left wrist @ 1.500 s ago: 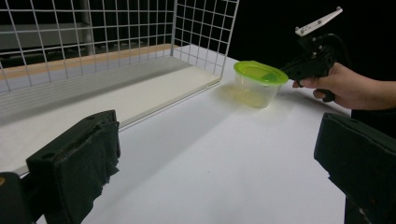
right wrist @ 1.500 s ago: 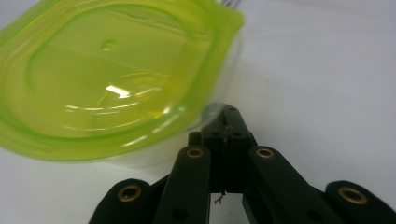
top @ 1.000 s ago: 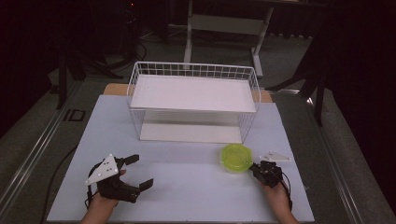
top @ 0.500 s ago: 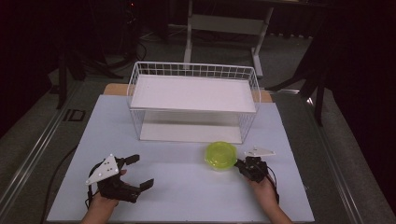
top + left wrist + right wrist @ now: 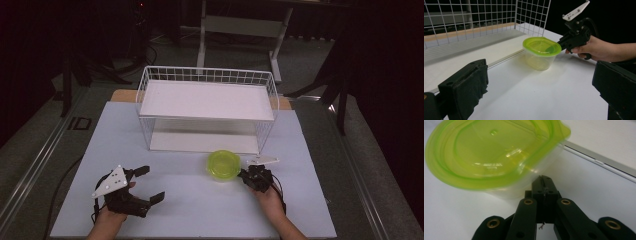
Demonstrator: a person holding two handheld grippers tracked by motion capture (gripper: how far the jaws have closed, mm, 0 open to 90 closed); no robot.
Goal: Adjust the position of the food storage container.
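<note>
A clear tub with a lime-green lid (image 5: 224, 165) stands on the white table (image 5: 200, 212), just in front of the wire rack. My right gripper (image 5: 242, 174) is shut, and its closed tips touch the tub's right side under the lid rim. The right gripper view has the tub (image 5: 494, 152) just ahead of the closed tips (image 5: 545, 180). My left gripper (image 5: 150, 183) rests at the front left, open with nothing between its fingers. In the left gripper view the tub (image 5: 541, 50) and the right gripper (image 5: 561, 43) lie beyond the wide-open jaws.
A white wire rack (image 5: 210, 75) with a flat white shelf stands at the back middle of the table; its mesh (image 5: 531, 15) is close behind the tub. Bare white surface lies between the two grippers. The surroundings beyond the table are dark.
My right gripper has moved left along the table and the green-lidded tub has slid left ahead of it. The left gripper has stayed put.
</note>
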